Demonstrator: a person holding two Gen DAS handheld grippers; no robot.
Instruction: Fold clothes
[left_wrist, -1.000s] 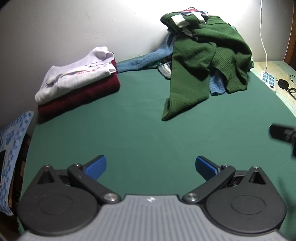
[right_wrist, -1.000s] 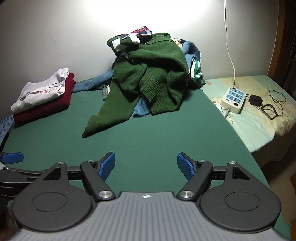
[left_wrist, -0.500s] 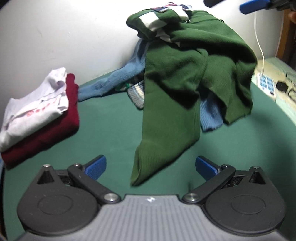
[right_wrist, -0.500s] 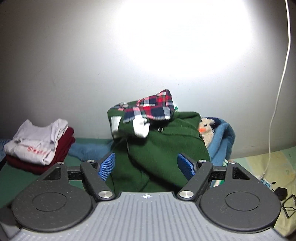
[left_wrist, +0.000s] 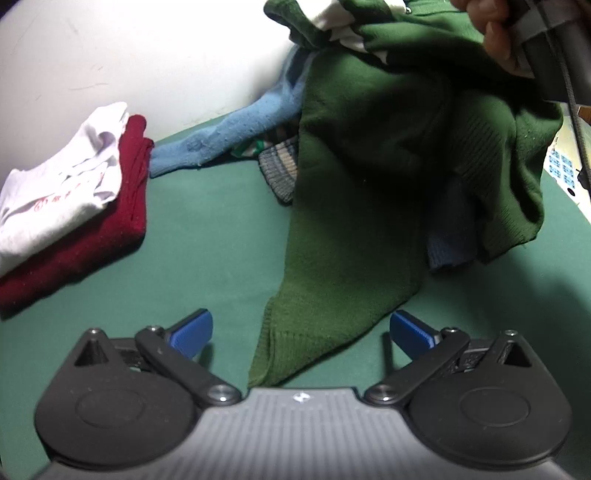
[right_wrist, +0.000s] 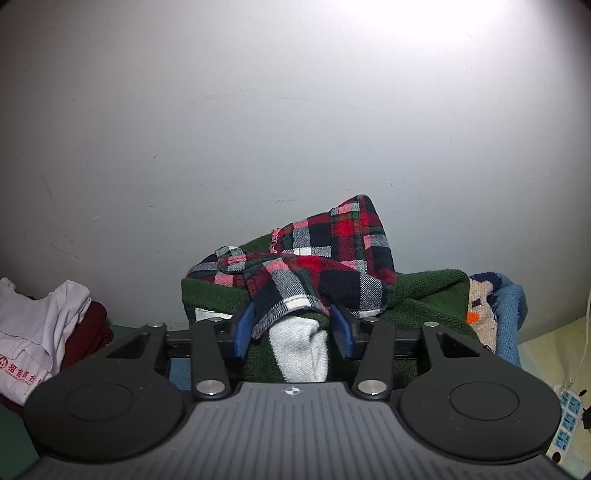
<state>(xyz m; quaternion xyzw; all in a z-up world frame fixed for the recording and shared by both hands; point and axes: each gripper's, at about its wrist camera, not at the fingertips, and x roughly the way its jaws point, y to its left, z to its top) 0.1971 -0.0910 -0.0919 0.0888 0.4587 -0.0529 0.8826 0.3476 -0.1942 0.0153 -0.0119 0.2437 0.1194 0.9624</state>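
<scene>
The left gripper (left_wrist: 301, 332) hovers low over the green worktop (left_wrist: 214, 240) with its blue-padded fingers (left_wrist: 192, 332) spread wide and holding nothing; the cuff end of a sleeve lies between them on the cloth surface, not touched by either pad.

That sleeve belongs to the green sweater (left_wrist: 369, 192), which is draped over the heap of unfolded clothes at the back of the worktop against the wall. Its long axis runs from the top of the heap down toward the left wrist camera, with the cuff pointing at the gripper.

The right gripper (right_wrist: 293, 328) sits at the top of the heap with its fingers (right_wrist: 243, 328) drawn close around a bunched white-and-green fold of the sweater, under the edge of a plaid shirt (right_wrist: 325, 266). The pads appear to press the cloth from both sides, though shadow hides the contact.

A folded white shirt (left_wrist: 62, 192) lies on a folded dark red garment (left_wrist: 92, 251) to the left, well apart from the heap. A light blue sleeve (left_wrist: 229, 136) trails out beside the sweater.
</scene>
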